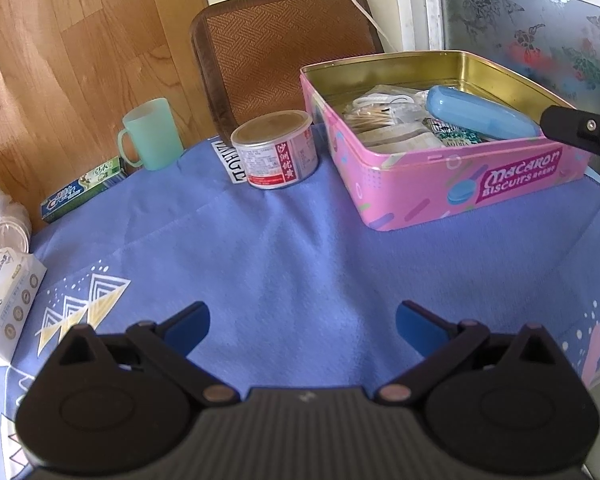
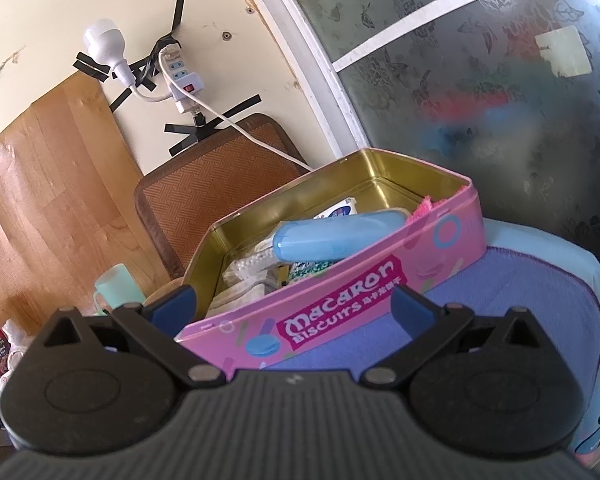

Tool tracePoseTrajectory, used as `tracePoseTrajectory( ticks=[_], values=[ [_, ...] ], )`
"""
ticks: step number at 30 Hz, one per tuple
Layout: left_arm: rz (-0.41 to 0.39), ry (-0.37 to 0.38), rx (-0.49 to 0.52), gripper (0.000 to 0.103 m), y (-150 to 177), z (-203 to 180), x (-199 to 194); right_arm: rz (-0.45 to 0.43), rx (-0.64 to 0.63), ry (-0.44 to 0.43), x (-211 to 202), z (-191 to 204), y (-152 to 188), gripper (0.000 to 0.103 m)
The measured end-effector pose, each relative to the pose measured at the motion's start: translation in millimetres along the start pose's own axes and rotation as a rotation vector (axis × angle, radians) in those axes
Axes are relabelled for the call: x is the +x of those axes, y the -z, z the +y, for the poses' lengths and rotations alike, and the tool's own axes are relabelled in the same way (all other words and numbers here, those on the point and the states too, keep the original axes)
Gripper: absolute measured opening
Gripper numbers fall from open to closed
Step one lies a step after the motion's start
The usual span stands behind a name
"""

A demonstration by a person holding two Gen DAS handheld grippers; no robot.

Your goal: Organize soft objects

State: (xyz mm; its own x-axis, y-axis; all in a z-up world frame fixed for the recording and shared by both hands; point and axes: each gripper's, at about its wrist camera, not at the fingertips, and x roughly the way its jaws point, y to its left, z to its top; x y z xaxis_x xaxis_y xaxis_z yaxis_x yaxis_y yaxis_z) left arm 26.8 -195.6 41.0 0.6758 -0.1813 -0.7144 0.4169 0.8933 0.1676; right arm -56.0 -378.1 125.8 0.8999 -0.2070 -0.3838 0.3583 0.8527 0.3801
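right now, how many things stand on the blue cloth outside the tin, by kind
cups: 1, the green cup
cans: 1, the can
boxes: 1, the toothpaste box
tissue packs: 1, the tissue pack
total: 4, not counting the pink tin or the wrapped bits at the left edge, too unclear to name

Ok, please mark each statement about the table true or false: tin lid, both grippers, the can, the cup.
1. The pink biscuit tin is closed with a lid. False: it stands open, things inside.
2. The left gripper is open and holds nothing. True.
3. A blue case lies inside the tin. True.
4. The round can stands inside the tin. False: it stands on the blue cloth, beside the tin.
5. The right gripper grips the green cup. False: it is open and empty.
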Motion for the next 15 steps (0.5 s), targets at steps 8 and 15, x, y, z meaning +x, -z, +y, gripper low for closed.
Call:
tracePoseTrajectory(
  ticks=[8, 15],
  values=[
    [0.006, 0.002, 0.006, 0.103, 0.2, -1.6, 0.8, 0.001, 0.003, 0.002, -0.1, -0.2, 1.2, 0.103],
    [0.008, 0.004, 0.015, 0.103, -0.5, -2.9, 1.3, 0.000, 0.002, 0.003, 0.2, -0.1, 1.6, 0.103]
  ],
)
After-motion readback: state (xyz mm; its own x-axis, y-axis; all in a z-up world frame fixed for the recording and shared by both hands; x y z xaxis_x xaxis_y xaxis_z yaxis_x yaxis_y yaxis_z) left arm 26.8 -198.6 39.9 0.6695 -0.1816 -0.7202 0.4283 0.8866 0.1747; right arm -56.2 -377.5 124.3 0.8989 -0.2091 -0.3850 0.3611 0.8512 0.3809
